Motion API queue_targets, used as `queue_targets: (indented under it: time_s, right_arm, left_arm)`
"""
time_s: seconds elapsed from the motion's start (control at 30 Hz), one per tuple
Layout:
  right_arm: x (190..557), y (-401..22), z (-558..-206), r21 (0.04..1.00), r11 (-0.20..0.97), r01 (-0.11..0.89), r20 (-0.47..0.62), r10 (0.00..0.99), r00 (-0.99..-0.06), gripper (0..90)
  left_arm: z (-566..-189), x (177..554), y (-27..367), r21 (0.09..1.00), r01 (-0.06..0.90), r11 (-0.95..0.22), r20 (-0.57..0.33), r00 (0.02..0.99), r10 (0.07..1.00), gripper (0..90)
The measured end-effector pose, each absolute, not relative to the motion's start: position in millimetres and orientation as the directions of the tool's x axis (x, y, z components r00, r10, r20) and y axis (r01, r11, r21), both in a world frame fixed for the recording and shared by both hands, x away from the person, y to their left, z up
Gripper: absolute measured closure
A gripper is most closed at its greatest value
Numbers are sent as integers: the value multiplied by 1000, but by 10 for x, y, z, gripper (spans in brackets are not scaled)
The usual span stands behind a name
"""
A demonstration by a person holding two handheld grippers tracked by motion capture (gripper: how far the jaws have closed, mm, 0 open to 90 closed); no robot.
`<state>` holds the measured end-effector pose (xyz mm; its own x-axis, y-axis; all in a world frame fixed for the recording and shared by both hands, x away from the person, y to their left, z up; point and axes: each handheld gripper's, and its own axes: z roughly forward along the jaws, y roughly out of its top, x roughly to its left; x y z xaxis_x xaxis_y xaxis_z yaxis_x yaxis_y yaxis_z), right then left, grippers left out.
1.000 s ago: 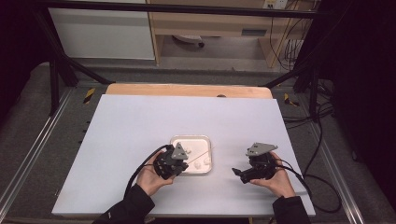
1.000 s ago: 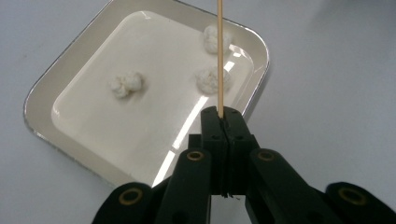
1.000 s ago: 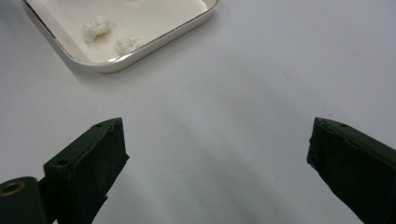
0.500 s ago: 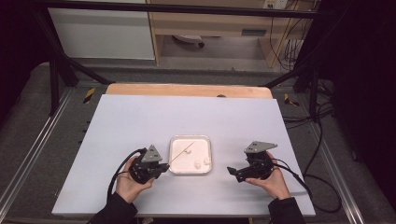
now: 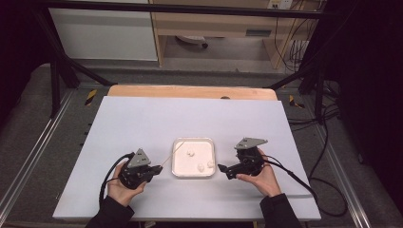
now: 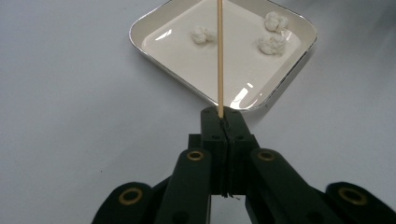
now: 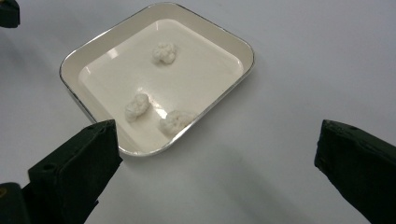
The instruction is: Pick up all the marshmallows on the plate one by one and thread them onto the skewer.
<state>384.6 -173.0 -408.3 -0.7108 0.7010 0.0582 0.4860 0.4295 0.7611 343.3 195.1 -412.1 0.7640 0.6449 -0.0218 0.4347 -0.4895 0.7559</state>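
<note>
The left gripper (image 5: 153,170), seen from the high view, clamps a thin wooden skewer (image 5: 169,155) that slants over the near-left rim of the square tray (image 5: 192,140), where three white lumps lie unpierced. Its own view shows the jaws tight on the skewer (image 6: 220,56), the tip above the tray (image 6: 140,28), nothing speared yet. The right gripper view shows jaws spread wide and empty beside the tray (image 7: 250,53), so I judge all the picking is left.

1. The thin pale wooden skewer (image 6: 220,56) looks like bare, matt wood, smooth along its length.
2. The square white tray (image 6: 154,21) has a glossy glazed face that catches highlights, with a shiny metallic-looking rim.
3. Three small white fluffy lumps (image 7: 164,52) look soft and rough, like cotton.
4. The left gripper (image 6: 223,122) is matt black plastic with brass-coloured rivets.
5. The pale grey bench (image 5: 142,118) looks smooth and matt.
</note>
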Motion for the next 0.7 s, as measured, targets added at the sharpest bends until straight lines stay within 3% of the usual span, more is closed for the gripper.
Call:
queue_targets:
  time_s: [0.7]
  right_arm:
    - [4170,-1180,-4027,784,369,499,107,711,-694,10]
  left_arm:
    - [-4201,3433,2053,764,449,-463,-33,744,668,887]
